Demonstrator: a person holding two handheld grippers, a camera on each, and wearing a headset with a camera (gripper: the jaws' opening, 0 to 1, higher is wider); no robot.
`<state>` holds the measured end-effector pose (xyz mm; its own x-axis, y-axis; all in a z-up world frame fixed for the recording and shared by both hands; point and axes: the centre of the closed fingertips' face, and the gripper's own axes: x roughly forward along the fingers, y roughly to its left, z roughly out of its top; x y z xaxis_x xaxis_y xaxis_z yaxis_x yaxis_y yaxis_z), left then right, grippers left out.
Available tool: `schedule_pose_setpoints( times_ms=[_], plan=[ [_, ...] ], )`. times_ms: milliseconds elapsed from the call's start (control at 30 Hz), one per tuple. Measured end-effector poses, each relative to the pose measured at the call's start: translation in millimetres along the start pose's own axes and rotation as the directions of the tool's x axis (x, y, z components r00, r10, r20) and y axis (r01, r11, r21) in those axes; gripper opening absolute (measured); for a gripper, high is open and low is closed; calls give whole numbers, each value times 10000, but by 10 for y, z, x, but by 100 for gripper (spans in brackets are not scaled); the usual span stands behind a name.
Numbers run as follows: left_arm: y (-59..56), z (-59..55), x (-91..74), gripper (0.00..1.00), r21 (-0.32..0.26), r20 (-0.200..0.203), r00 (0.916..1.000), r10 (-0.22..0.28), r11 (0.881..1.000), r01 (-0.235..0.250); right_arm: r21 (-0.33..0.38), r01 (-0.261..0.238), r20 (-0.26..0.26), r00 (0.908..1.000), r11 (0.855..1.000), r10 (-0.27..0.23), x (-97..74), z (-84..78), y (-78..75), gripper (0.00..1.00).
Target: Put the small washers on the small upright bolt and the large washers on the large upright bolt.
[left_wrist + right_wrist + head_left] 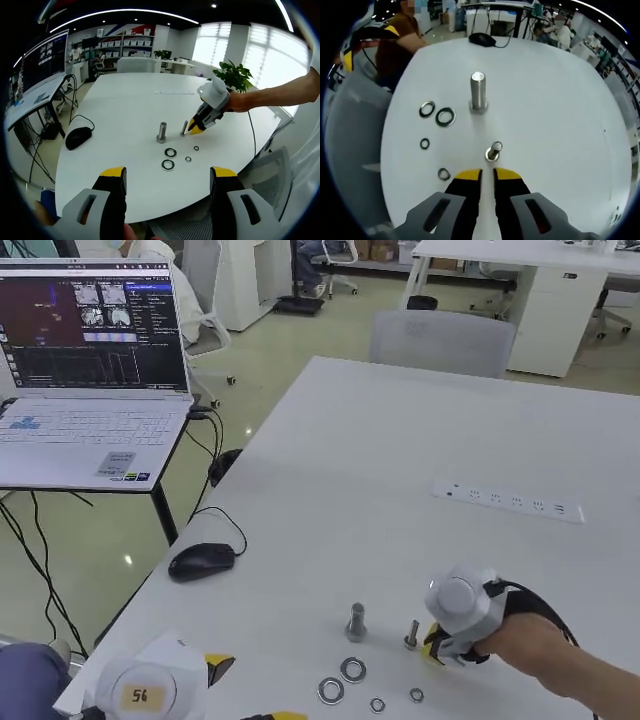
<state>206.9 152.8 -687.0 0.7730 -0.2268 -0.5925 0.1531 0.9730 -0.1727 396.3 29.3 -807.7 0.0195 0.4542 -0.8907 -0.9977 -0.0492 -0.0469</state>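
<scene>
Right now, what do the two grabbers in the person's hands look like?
Both are pale grey plastic with two long jaws, black inside and tipped yellow. The left gripper carries a yellow sticker reading 56. The right gripper has a rounded white body and a black cable trailing back.

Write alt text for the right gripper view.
The right gripper, jaws almost closed and empty, points at the small upright bolt on a white table. Beyond stands the large bolt; two large washers and two small washers lie loose to its left.
</scene>
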Motion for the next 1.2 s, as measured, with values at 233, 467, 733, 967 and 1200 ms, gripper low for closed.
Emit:
schedule_pose_setpoints(
  times_ms=[233,467,733,967,1200],
  plan=[
    [-151,-36,169,67,173,-172,9979,-628,9979,631,161,-115,609,9981,9998,105,-138,26,251,13],
    [-247,71,292,67,618,-153,9910,-1331,9891,1338,254,-420,411,9983,9988,409,-63,-151,462,17],
    [-217,44,329,67,710,-251,9841,-1756,9816,1770,143,-561,317,9979,9983,557,56,-148,566,19],
    [-187,46,290,67,681,-156,9837,-1793,9813,1800,199,-609,247,9979,9979,604,78,-121,569,19],
    [-164,23,286,67,610,-98,9837,-1795,9818,1798,78,-623,207,9979,9980,621,92,-140,568,19]
  ],
)
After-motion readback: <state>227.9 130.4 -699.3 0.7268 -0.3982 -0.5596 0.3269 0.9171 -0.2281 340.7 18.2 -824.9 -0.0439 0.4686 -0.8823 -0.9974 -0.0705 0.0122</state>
